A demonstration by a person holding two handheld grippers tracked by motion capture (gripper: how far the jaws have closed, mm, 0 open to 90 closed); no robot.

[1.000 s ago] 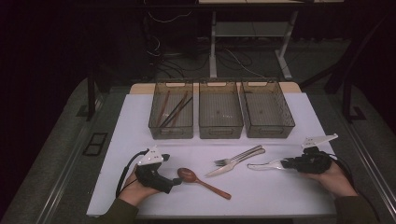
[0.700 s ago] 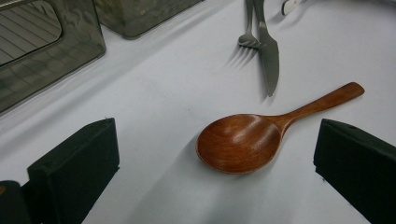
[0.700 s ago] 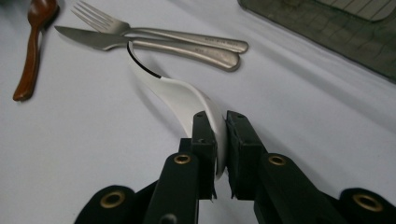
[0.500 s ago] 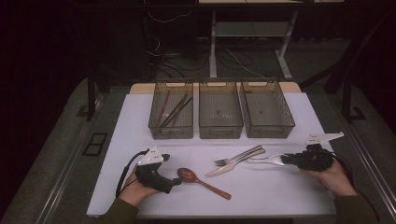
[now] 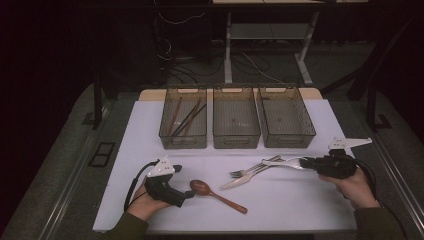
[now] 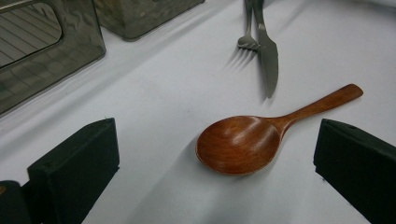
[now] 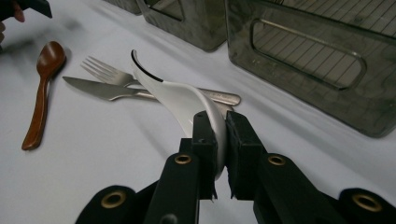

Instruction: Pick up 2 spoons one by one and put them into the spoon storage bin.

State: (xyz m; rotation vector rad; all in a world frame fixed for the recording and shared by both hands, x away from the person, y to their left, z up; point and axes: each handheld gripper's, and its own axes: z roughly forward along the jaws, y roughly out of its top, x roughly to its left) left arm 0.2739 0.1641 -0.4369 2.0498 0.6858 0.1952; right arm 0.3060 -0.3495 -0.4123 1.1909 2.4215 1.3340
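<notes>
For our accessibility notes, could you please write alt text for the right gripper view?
The right gripper clamps a white spoon by its handle above a white table; behind it lie a fork, knife and wooden spoon.

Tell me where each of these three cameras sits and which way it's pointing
High view: above the person's side, facing forward and down on the table; both hands show.
Left gripper view: rides the left gripper, open jaws flanking the wooden spoon.
Right gripper view: rides the right gripper, shut on a white spoon.
Shared: both gripper views show the wooden spoon, fork and knife.
</notes>
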